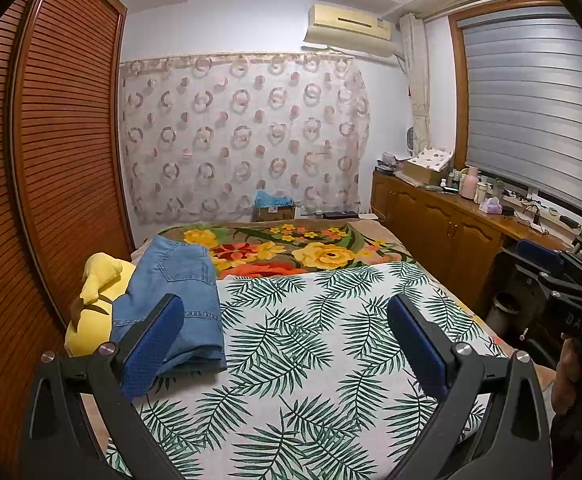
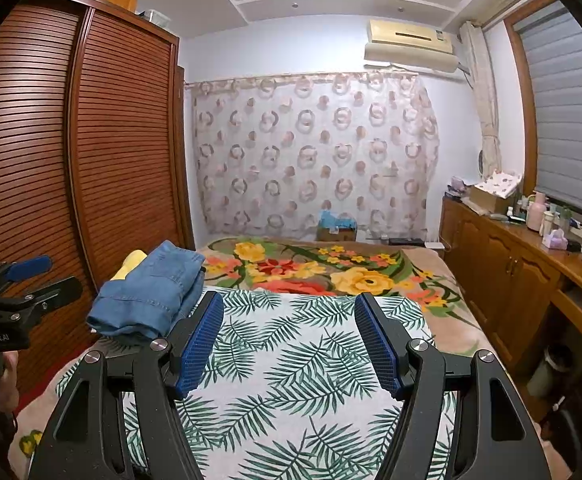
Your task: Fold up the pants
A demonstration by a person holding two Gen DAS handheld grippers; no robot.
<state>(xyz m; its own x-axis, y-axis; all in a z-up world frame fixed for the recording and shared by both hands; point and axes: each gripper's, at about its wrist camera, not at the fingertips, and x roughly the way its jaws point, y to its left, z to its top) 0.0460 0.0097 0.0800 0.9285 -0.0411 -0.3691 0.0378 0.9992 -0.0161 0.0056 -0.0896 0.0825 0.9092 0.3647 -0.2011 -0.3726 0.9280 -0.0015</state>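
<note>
Looks like you're basically done: pants sit folded on the yellow pillow at the bed's left edge, both your left gripper and right gripper wide open, holding nothing, so just back away

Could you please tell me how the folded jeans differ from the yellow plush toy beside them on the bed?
The folded jeans are blue denim with stitched seams and a pocket; the yellow plush toy is plain, soft and rounded. The jeans form a flat layered stack, while the toy bulges. The jeans lie partly over the toy, hiding much of it. Both sit at the bed's left edge, untouched by either gripper.
</note>
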